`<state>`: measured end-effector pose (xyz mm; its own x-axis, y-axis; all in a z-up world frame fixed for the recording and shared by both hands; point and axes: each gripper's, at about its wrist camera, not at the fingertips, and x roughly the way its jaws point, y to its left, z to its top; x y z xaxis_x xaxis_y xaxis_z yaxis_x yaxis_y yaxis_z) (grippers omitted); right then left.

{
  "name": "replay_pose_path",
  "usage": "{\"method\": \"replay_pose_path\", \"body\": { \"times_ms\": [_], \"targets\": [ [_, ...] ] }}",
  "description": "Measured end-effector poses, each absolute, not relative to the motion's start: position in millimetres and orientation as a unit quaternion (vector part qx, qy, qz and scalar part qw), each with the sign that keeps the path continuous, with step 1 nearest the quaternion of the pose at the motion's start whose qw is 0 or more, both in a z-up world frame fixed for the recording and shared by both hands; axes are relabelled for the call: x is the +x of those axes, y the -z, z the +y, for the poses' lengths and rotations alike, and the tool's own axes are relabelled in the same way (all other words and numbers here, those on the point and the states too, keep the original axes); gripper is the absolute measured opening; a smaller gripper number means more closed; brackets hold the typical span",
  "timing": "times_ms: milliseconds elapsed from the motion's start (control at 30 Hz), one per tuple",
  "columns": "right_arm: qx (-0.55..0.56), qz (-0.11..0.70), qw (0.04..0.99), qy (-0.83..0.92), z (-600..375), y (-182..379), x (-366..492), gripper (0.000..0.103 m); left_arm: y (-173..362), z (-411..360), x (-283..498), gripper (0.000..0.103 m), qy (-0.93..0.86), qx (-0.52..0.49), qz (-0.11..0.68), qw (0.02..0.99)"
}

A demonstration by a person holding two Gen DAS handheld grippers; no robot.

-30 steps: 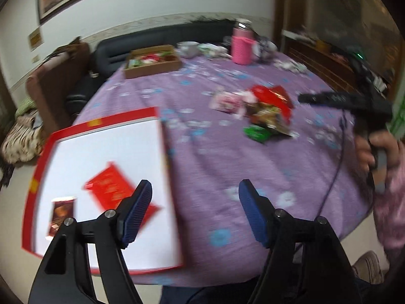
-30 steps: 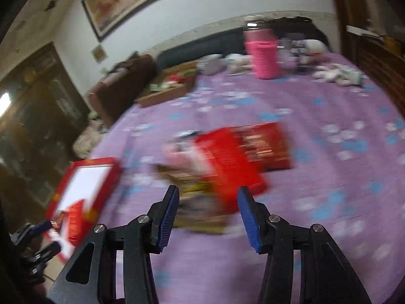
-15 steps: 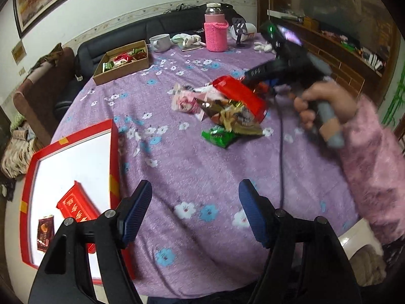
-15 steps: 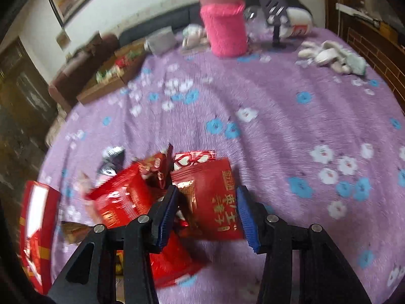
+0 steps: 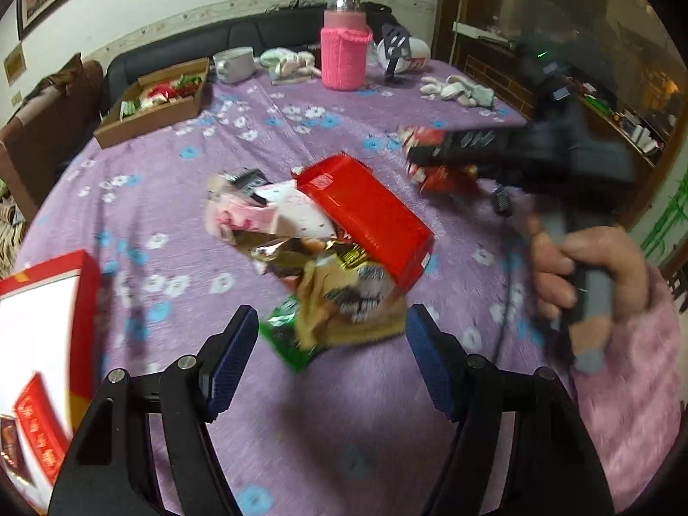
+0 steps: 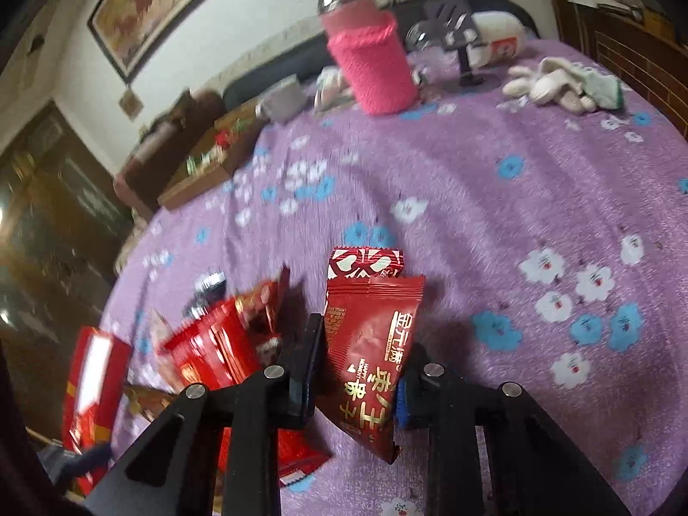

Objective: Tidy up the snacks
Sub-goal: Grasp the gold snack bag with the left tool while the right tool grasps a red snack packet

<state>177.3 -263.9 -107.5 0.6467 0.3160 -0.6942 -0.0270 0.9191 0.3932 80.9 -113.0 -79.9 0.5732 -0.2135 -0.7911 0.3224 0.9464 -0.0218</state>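
Currently the right tool (image 6: 359, 370) is clamped on a dark red snack packet (image 6: 370, 352) at lower centre, lifted clear of the snack pile (image 5: 327, 249) for sorting; the left tool (image 5: 331, 357), jaws wide and empty, hovers over the pile, near the red tray (image 5: 81, 301) at lower left.

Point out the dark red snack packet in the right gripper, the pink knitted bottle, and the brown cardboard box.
dark red snack packet (image 6: 370, 352), right wrist view, middle of its printed face.
pink knitted bottle (image 5: 345, 58), left wrist view, middle of the knitted sleeve.
brown cardboard box (image 5: 146, 127), left wrist view, its front wall.
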Motion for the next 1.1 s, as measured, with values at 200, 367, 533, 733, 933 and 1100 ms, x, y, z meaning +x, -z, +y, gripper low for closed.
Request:
{"method": "replay_pose_path", "body": {
  "times_ms": [200,367,533,733,933,1100],
  "targets": [
    [0.217,0.387,0.893,-0.072,-282,101,177,0.028,101,-118,98,0.052,0.148,0.036,0.438,0.886],
    [0.215,0.393,0.891,-0.072,-280,103,182,0.028,96,-101,91,0.034,0.161,0.004,0.425,0.891],
    [0.219,0.388,0.890,-0.102,-277,102,180,0.028,93,-88,81,0.017,0.176,-0.002,0.414,0.893],
    [0.224,0.384,0.890,-0.106,-278,104,180,0.028,85,-78,68,0.010,0.193,-0.005,0.401,0.896],
    [0.218,0.369,0.896,-0.120,-274,99,176,0.028,71,-60,51,0.007,0.185,0.002,0.381,0.906],
    [0.214,0.367,0.897,-0.123,-273,100,176,0.028,69,-39,43,0.007,0.170,-0.006,0.379,0.910]
  ]
}}
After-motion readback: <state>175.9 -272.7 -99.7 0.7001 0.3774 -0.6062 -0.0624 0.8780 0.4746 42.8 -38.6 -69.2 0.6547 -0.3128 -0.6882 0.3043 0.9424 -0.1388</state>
